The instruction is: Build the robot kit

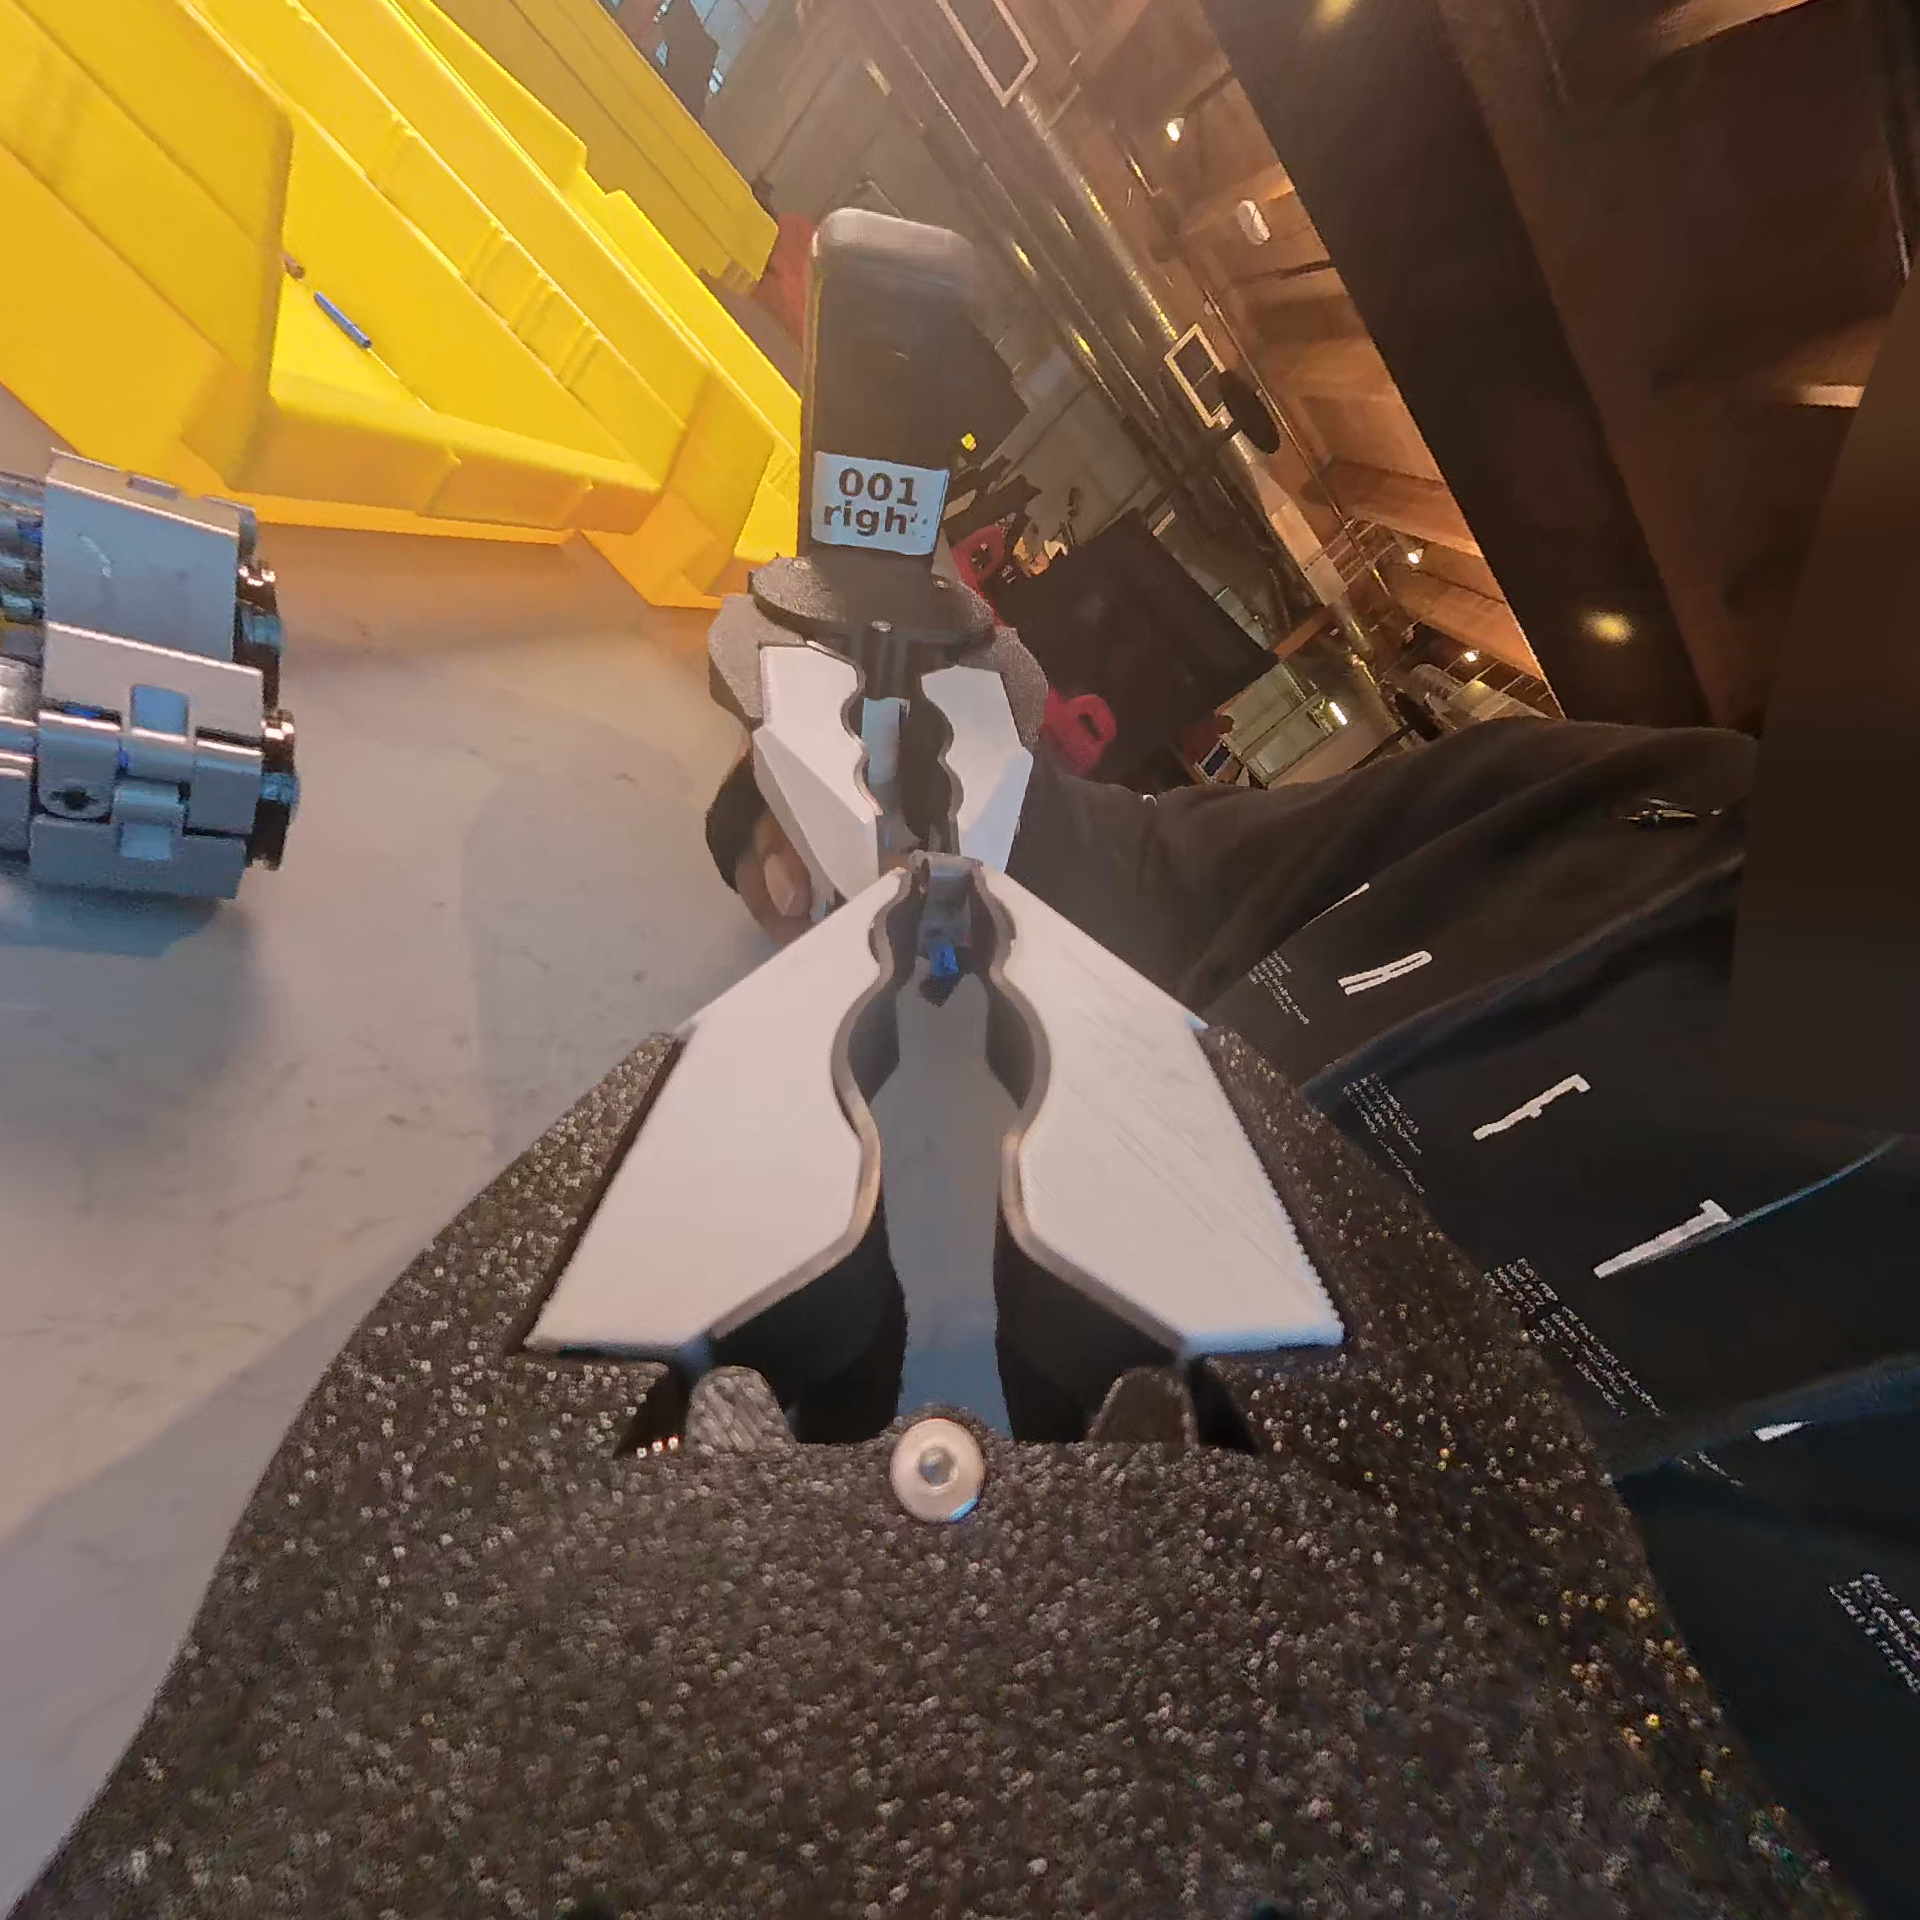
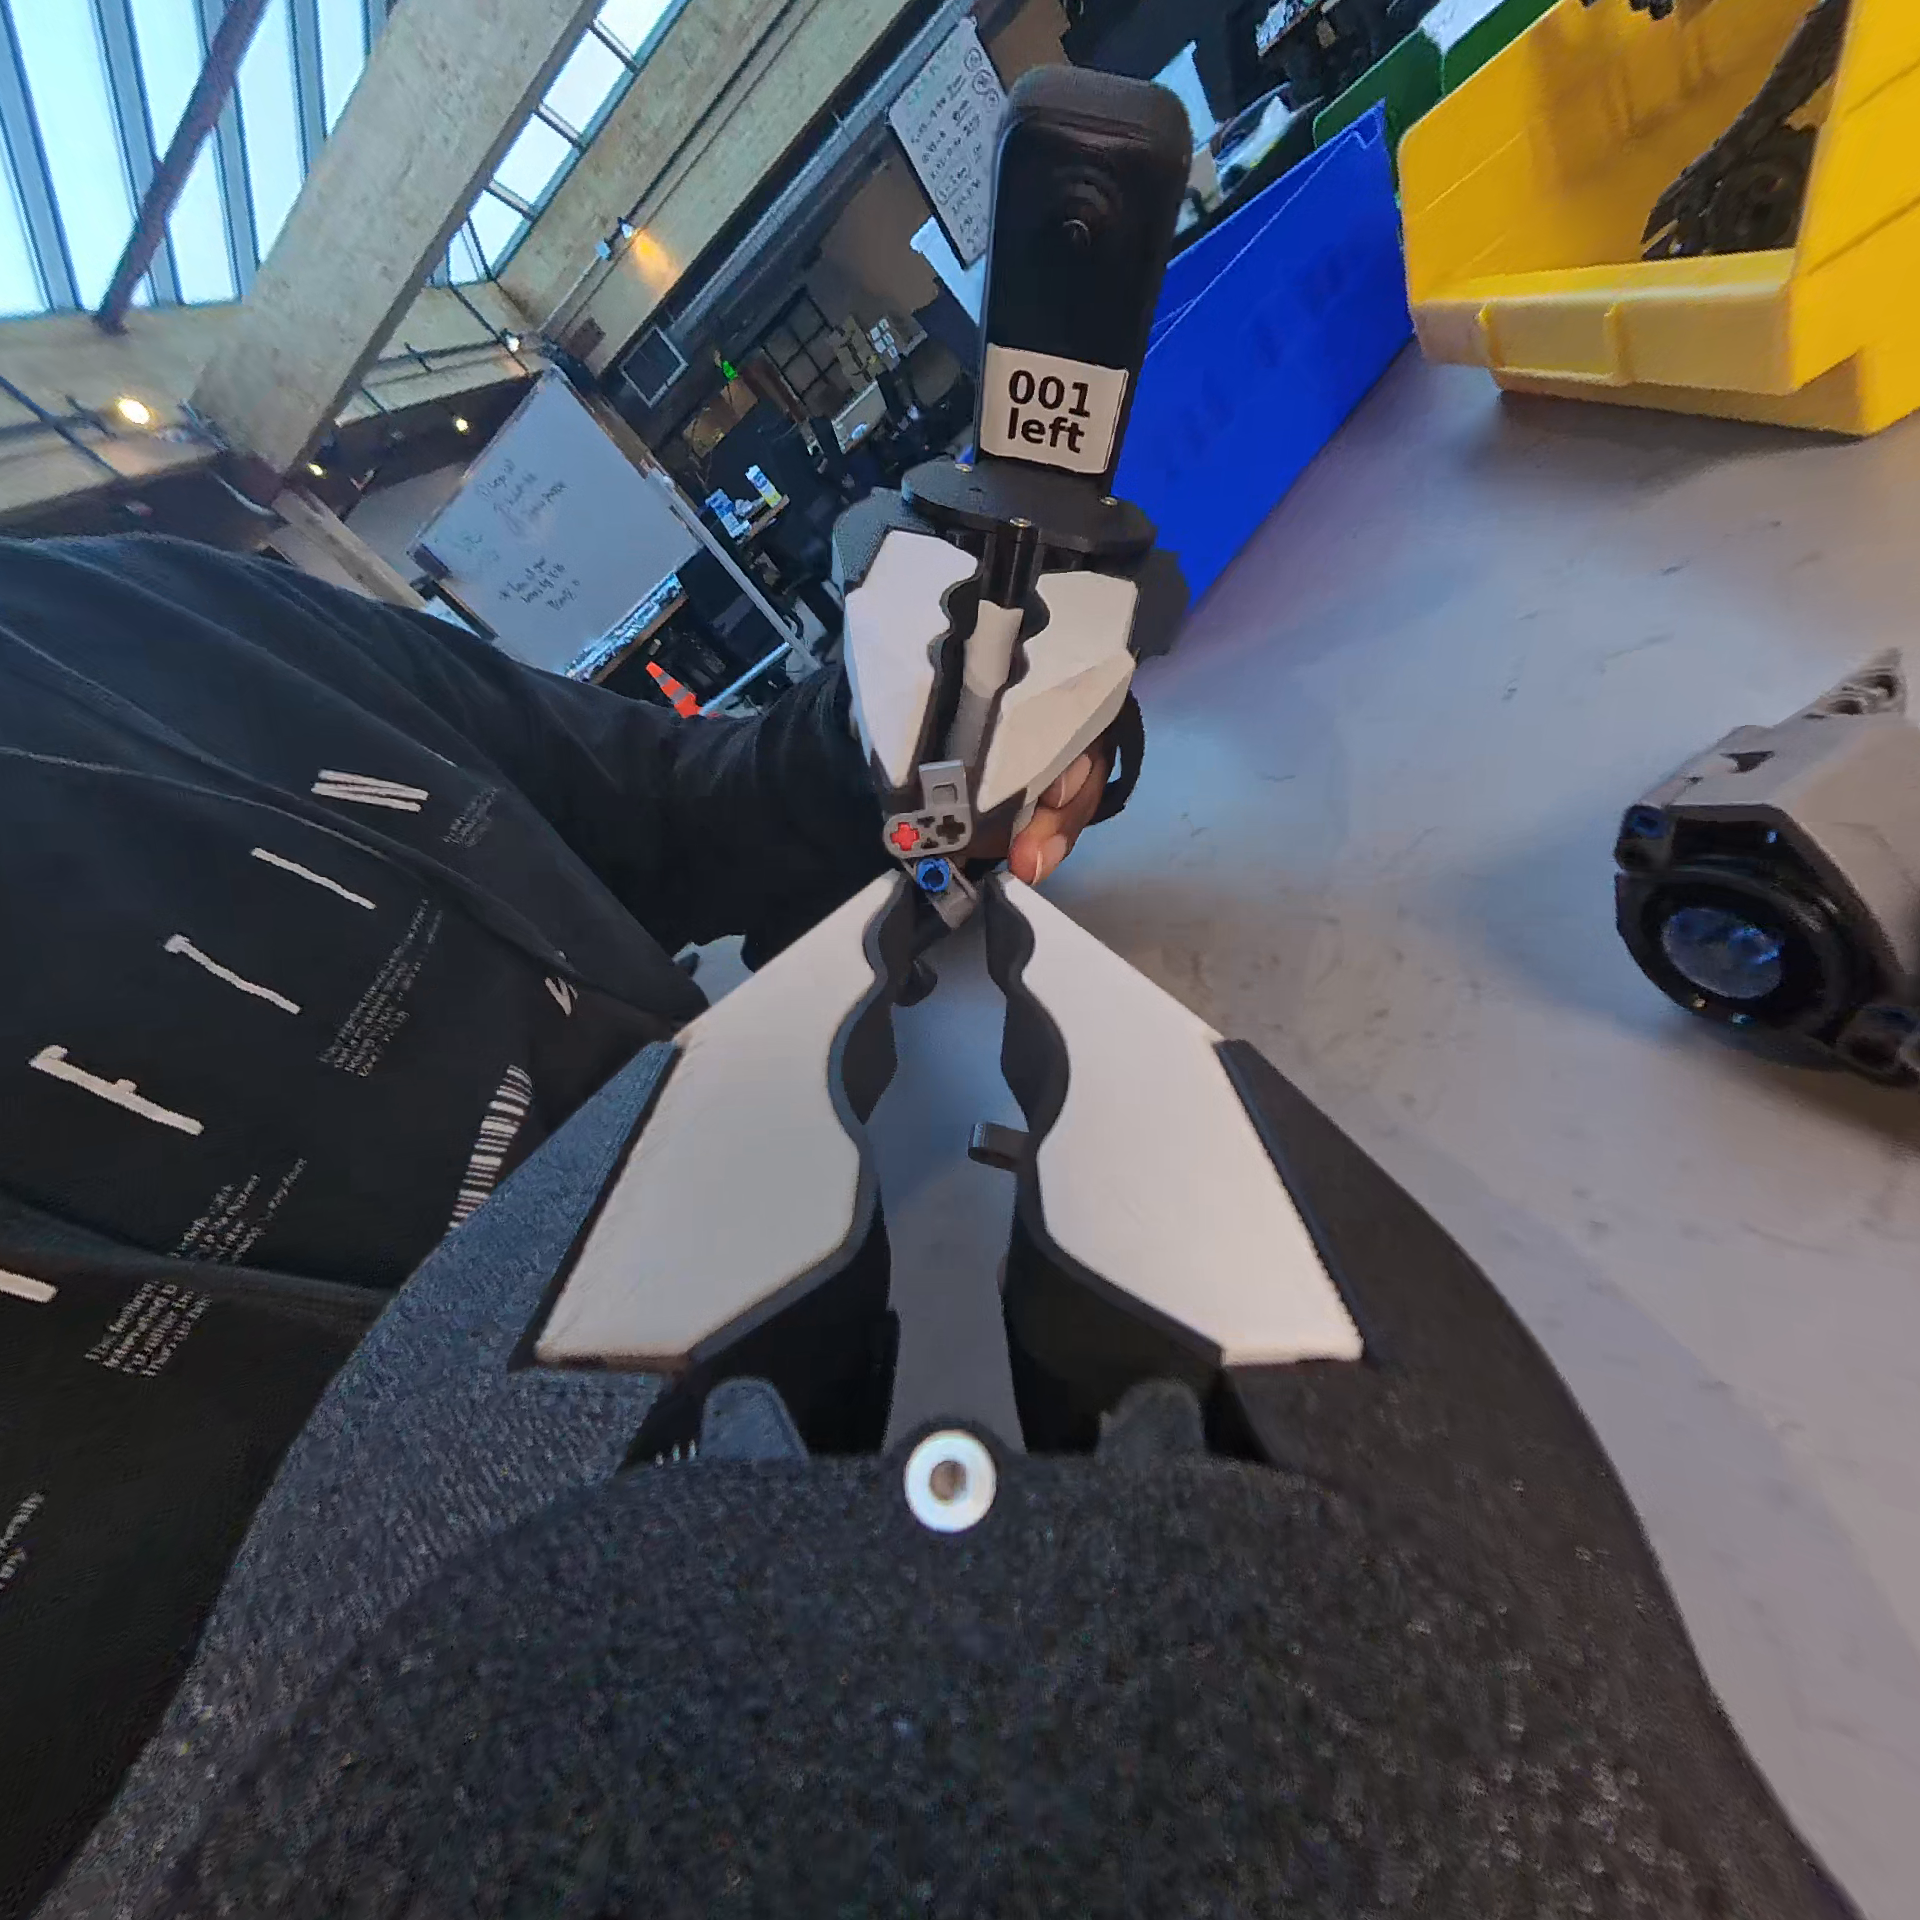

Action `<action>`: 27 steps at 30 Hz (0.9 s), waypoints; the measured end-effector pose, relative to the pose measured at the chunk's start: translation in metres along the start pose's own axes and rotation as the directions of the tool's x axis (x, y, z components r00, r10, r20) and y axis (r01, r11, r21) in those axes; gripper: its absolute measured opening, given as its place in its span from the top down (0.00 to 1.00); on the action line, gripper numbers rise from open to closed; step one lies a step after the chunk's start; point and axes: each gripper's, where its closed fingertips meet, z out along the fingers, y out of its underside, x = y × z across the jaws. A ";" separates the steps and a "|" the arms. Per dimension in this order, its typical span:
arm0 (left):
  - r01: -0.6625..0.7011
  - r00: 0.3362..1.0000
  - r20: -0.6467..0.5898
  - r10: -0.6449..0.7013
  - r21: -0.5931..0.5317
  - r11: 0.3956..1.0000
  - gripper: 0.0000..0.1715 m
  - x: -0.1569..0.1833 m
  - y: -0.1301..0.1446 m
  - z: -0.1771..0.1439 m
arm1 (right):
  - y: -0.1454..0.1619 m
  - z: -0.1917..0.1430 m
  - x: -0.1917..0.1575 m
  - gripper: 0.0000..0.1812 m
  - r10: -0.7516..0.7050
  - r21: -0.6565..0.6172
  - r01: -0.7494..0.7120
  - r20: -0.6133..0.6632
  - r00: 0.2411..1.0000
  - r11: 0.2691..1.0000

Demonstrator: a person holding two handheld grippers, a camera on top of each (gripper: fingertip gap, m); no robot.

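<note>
Left tongs pinch a small grey piece, clenched so it stays aloft above the tabletop. Right tongs, opposite at twelve o'clock, grasp a blue-pinned connector; grey module lies at three o'clock.

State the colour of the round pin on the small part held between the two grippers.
Blue pin, clearest in the right wrist view.
</note>
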 end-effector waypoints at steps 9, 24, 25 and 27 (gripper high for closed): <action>-0.132 0.983 0.127 0.134 -0.024 0.991 0.86 -0.012 -0.005 -0.007 | -0.001 -0.007 0.007 0.95 -0.186 -0.036 0.183 -0.085 0.979 0.982; -0.553 0.668 0.012 0.744 -0.661 0.508 0.83 -0.029 0.098 0.004 | -0.020 -0.048 0.041 0.94 -0.185 -0.009 0.189 -0.262 0.947 0.982; -0.562 0.638 0.015 0.770 -0.674 0.479 0.83 -0.034 0.098 0.004 | -0.020 -0.048 0.040 0.94 -0.185 -0.007 0.189 -0.259 0.948 0.982; -0.561 0.612 0.017 0.791 -0.696 0.449 0.87 -0.041 0.102 0.006 | -0.021 -0.048 0.039 0.94 -0.184 -0.007 0.189 -0.254 0.950 0.982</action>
